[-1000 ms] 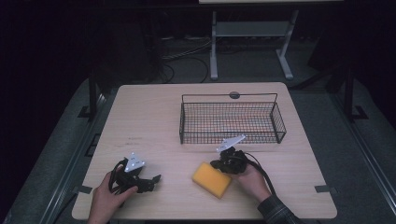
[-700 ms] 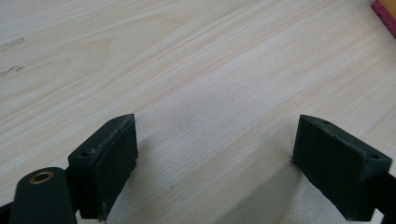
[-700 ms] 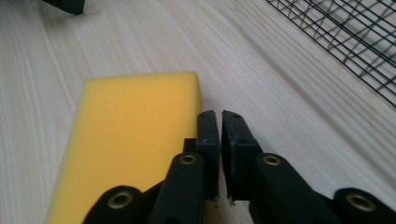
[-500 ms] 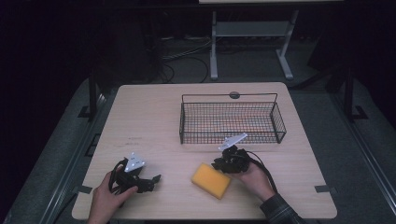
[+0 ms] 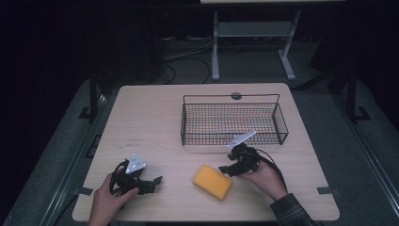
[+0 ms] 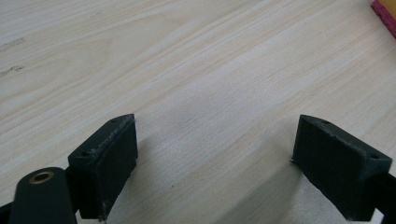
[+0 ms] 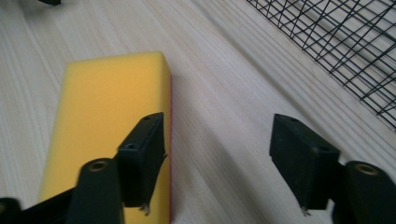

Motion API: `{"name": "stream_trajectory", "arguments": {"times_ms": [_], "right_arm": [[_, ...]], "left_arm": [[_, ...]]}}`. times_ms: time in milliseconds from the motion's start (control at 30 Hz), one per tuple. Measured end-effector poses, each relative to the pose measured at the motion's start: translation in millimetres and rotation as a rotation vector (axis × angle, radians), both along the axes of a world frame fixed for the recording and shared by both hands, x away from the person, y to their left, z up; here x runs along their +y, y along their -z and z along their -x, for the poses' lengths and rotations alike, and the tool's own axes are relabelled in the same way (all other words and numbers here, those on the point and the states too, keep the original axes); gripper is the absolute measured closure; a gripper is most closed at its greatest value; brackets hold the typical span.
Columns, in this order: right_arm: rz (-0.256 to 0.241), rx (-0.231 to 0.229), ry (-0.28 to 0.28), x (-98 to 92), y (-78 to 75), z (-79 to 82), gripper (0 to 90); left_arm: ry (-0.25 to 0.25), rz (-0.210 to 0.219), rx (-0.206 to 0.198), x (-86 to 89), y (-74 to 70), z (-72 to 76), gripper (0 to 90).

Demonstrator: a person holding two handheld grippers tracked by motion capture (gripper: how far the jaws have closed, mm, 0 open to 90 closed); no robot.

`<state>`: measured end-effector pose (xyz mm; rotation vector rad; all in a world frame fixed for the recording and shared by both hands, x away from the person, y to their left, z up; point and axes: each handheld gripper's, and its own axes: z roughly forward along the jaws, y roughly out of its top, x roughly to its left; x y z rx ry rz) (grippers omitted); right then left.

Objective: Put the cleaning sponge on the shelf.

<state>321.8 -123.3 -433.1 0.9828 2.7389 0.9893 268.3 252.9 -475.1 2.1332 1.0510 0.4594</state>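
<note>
A yellow rectangular sponge (image 5: 213, 181) with a red underside is seen lying flat on the pale wooden surface (image 5: 150, 122), near its front edge and in front of the black wire basket (image 5: 233, 123). The right gripper (image 5: 229, 168) is held just beside the sponge's right end, its fingers (image 7: 142, 149) spread apart and grasping nothing; in the right gripper view one finger is seen over the sponge's edge, the other over bare wood. The left gripper (image 5: 151, 183) is rested well apart to the left, its fingers (image 6: 109, 161) likewise released.
</note>
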Motion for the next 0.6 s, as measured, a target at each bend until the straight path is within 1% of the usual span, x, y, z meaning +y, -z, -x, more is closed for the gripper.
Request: {"name": "stream_trajectory", "arguments": {"times_ms": [33,67,100,133,167,200,300,433,467,600], "right_arm": [[0.0,0.0,0.0,0.0,0.0,0.0,33.7],[-0.004,0.005,0.003,-0.2,-0.9,0.8,31.9],[-0.004,0.009,0.003,-0.3,-1.8,1.7,27.9],[0.015,0.008,0.0,0.6,-2.7,2.9,18.6],[0.015,0.008,0.0,0.6,-2.7,2.9,18.6],[0.031,0.022,-0.003,2.2,-3.6,4.5,9.7],[0.029,0.037,0.003,4.0,-5.7,5.9,1.3],[0.033,0.044,0.01,4.1,-9.0,7.4,0.0],[0.025,0.046,0.006,3.5,-11.7,9.5,0.0],[0.027,0.049,-0.01,3.5,-13.5,13.3,0.0]], "left_arm": [[0.0,0.0,0.0,0.0,0.0,0.0,13.0],[0.0,0.0,0.0,0.0,0.0,0.0,13.0],[0.0,0.0,0.0,0.0,0.0,0.0,12.9],[0.0,0.0,0.0,0.0,0.0,0.0,13.0],[0.0,0.0,0.0,0.0,0.0,0.0,13.0],[0.001,0.0,0.0,0.1,0.0,0.0,13.0],[0.0,0.0,0.0,0.0,0.0,0.0,13.0],[0.001,-0.002,-0.001,0.2,-0.1,-0.1,13.0],[0.001,-0.002,-0.001,0.1,-0.1,-0.1,13.0],[0.001,-0.001,-0.001,0.1,0.0,-0.1,13.0]]}}
